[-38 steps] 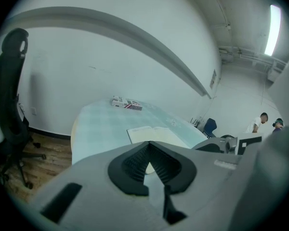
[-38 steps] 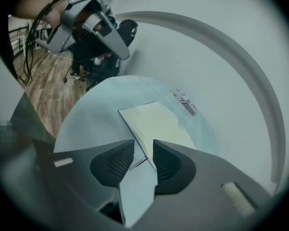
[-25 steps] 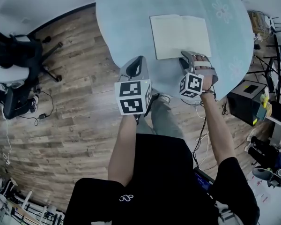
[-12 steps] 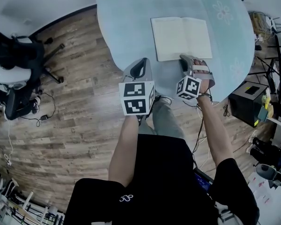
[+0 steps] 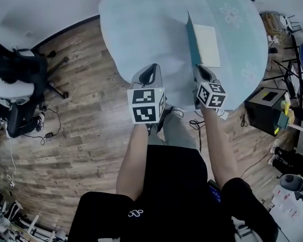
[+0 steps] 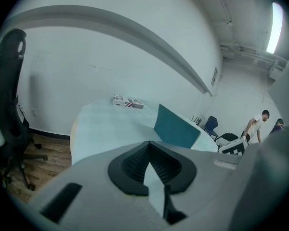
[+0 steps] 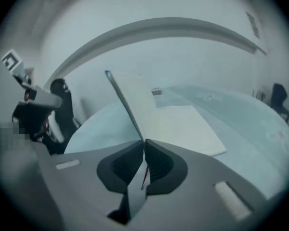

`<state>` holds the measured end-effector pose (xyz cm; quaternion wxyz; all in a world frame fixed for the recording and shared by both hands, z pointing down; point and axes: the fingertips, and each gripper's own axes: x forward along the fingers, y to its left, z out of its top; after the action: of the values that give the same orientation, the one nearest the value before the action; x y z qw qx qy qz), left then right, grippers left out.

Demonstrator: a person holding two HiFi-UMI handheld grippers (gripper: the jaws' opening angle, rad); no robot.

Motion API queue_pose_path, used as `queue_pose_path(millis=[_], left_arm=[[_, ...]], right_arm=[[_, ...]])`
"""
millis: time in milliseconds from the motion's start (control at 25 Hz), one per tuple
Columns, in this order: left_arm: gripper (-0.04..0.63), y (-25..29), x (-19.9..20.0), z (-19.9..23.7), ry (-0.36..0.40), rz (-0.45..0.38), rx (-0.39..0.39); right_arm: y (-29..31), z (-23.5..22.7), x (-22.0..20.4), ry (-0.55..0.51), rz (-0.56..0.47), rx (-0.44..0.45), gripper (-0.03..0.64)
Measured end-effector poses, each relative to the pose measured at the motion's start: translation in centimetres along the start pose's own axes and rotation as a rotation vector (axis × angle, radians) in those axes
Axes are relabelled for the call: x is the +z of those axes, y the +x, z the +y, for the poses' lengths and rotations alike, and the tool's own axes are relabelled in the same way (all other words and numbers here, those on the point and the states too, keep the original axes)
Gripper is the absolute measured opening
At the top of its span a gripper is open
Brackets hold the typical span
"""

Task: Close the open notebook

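Note:
The notebook lies near the right of the round table [image 5: 141, 29]. Its left half stands upright, with the teal cover [image 5: 192, 42] facing left. The right page [image 5: 207, 44] lies flat. My right gripper [image 5: 199, 68] is shut on the near edge of the raised half. In the right gripper view the lifted leaf [image 7: 132, 102] rises straight from the closed jaws of that gripper [image 7: 144, 141], and the flat page [image 7: 183, 126] lies to its right. My left gripper [image 5: 150, 68] hovers at the table's near edge, shut and empty. From the left gripper [image 6: 150, 146] the teal cover [image 6: 176, 129] shows ahead to the right.
A small printed box [image 6: 127, 101] rests at the table's far edge. A black office chair [image 5: 15, 74] stands on the wood floor to the left. A black box [image 5: 265, 107] and cables crowd the floor to the right. A person [image 6: 257, 124] stands far off.
The right gripper rolled onto its side and closed on the notebook's left half. That half went from lying flat to standing upright. The left gripper barely shifted.

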<state>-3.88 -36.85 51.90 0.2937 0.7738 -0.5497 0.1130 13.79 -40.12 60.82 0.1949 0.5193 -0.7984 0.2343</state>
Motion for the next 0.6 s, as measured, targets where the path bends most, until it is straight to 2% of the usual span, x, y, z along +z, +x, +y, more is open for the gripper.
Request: queue_pose_path(millis=[80,240,320,400,520,600], left_arm=[[0.003,0.0,0.2,-0.4,0.008,-0.004,-0.006],[0.003,0.1,0.7,-1.2,0.021,-0.010,-0.016],[0.003,0.2,1.2,-1.5,0.026,-0.019,-0.023],[0.003,0.3,1.7,-2.0,0.034,-0.027,-0.033],[0.003,0.5,3.0,-3.2,0.055,-0.048,-0.058],[0.003,0.7,4.2,-4.2,0.077,-0.070,-0.079]], right_arm=[[-0.4,-1.2,-0.2,0.161,-0.033,-0.027,0.012],[-0.7,-2.9,-0.7,0.407,-0.054,-0.072,0.020],[-1.0,-3.7,-1.0,0.532,-0.060,-0.104,0.063],[-2.0,-4.6,-0.9,0.640,-0.098,-0.146,0.138],[-4.8,-5.4,0.9,0.694,-0.206,-0.189,0.138],[-6.6,-5.5,3.3,0.631,-0.273,-0.194,0.126]])
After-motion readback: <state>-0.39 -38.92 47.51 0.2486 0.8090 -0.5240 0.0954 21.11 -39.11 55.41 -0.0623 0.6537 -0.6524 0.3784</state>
